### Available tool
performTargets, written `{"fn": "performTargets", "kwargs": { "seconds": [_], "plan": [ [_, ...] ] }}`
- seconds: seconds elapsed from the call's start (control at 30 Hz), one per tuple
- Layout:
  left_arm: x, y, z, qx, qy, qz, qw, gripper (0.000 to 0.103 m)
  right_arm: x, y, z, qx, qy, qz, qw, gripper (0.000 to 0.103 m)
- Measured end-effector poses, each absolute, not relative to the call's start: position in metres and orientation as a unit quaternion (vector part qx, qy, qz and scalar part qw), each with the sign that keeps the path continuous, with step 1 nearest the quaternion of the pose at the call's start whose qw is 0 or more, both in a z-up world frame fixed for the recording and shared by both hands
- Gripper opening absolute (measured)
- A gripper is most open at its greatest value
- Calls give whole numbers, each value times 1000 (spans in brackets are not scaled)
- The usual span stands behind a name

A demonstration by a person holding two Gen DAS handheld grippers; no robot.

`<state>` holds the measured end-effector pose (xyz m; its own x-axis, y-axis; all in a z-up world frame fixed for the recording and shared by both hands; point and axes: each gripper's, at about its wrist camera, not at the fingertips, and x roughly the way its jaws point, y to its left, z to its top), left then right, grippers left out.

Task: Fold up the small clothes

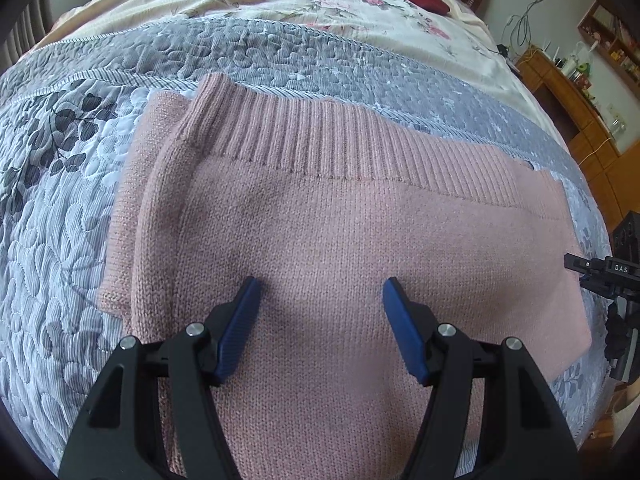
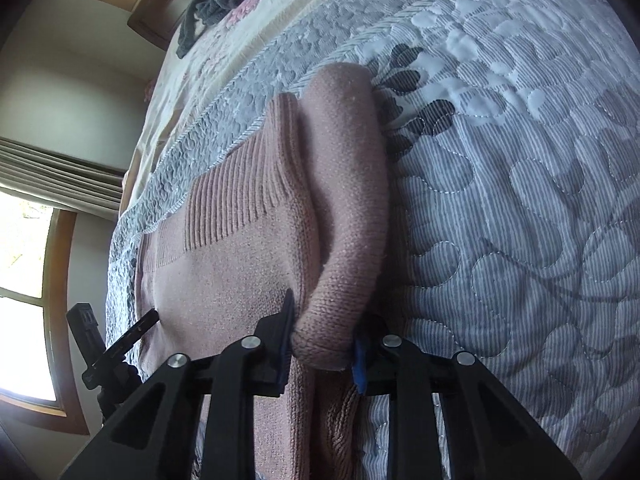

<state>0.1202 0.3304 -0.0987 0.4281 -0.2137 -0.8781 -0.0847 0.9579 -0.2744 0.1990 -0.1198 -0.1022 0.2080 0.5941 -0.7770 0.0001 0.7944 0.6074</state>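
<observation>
Now the left gripper [image 1: 320, 300] hangs over the pink sweater [image 1: 340, 232], jaws wide apart; the right gripper [image 2: 324, 336] is clamped on its rolled sleeve [image 2: 344, 240], quilt [image 2: 520, 200] beside.

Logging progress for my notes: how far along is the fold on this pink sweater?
Partly done. The pink sweater lies flat on the quilt with one side already folded in, ribbed hem showing on top. In hand: the right gripper has its jaws around the rolled fold edge. The left gripper hovers open above the middle. The final fold into a compact stack is left.
</observation>
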Motion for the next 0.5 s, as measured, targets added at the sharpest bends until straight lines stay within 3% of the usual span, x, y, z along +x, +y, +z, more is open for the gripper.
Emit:
{"fn": "performTargets", "kwargs": {
  "seconds": [0.33, 0.5],
  "plan": [
    [105, 343, -59, -172, 513, -66, 838, 64, 209, -37, -7, 153, 563, 281, 762, 22],
    [99, 345, -51, -171, 506, -75, 842, 64, 205, 42, 12, 77, 567, 325, 753, 21]
  ]
}}
